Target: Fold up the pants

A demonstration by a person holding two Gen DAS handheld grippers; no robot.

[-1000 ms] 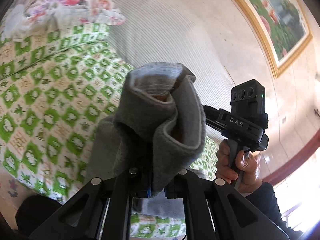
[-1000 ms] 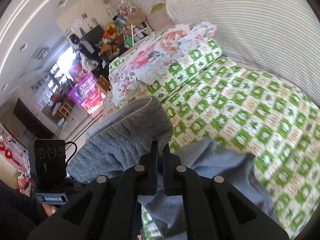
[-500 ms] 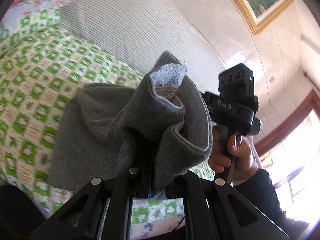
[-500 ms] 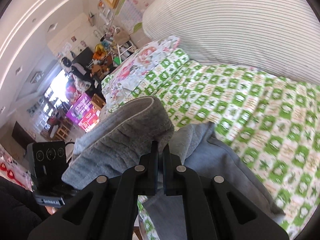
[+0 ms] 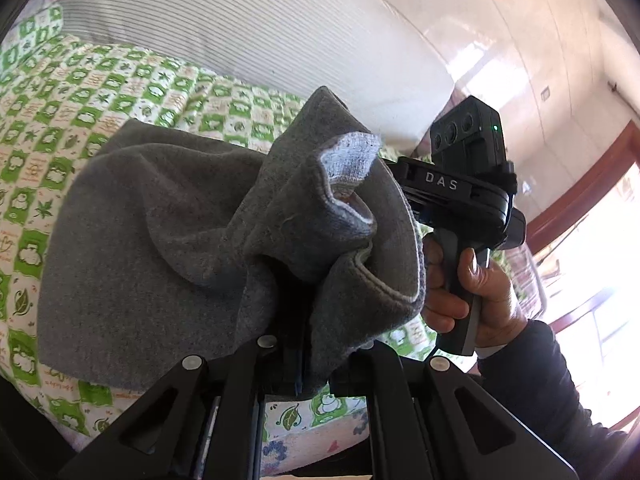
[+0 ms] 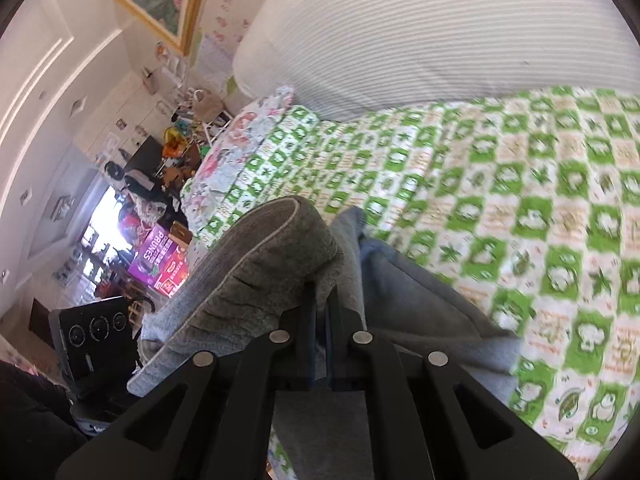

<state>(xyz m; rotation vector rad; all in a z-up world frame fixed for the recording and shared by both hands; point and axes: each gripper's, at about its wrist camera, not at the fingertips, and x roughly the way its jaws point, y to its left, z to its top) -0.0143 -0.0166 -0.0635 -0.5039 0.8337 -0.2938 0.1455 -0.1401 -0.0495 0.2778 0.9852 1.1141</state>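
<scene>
The grey pants (image 5: 160, 248) hang between my two grippers above the bed. My left gripper (image 5: 304, 360) is shut on a bunched edge of the pants, and the cloth folds over its fingertips. My right gripper (image 6: 320, 320) is shut on the ribbed waistband (image 6: 256, 264), with more grey cloth (image 6: 420, 312) trailing down onto the bedspread. In the left wrist view the right gripper's handle (image 5: 460, 200) shows just behind the cloth, held by a hand. The left gripper's body (image 6: 96, 344) shows at the lower left of the right wrist view.
The bed has a green and white checked bedspread (image 6: 520, 208). A white striped bolster (image 5: 240, 20) lies along the wall. A floral pillow (image 6: 240, 140) sits at the bed's far end. Cluttered shelves and a purple box (image 6: 160, 256) stand beyond it.
Both grippers have swung with the pants toward the bolster side of the bed. More of the cloth now spreads out over the bedspread. Both grips are unchanged.
</scene>
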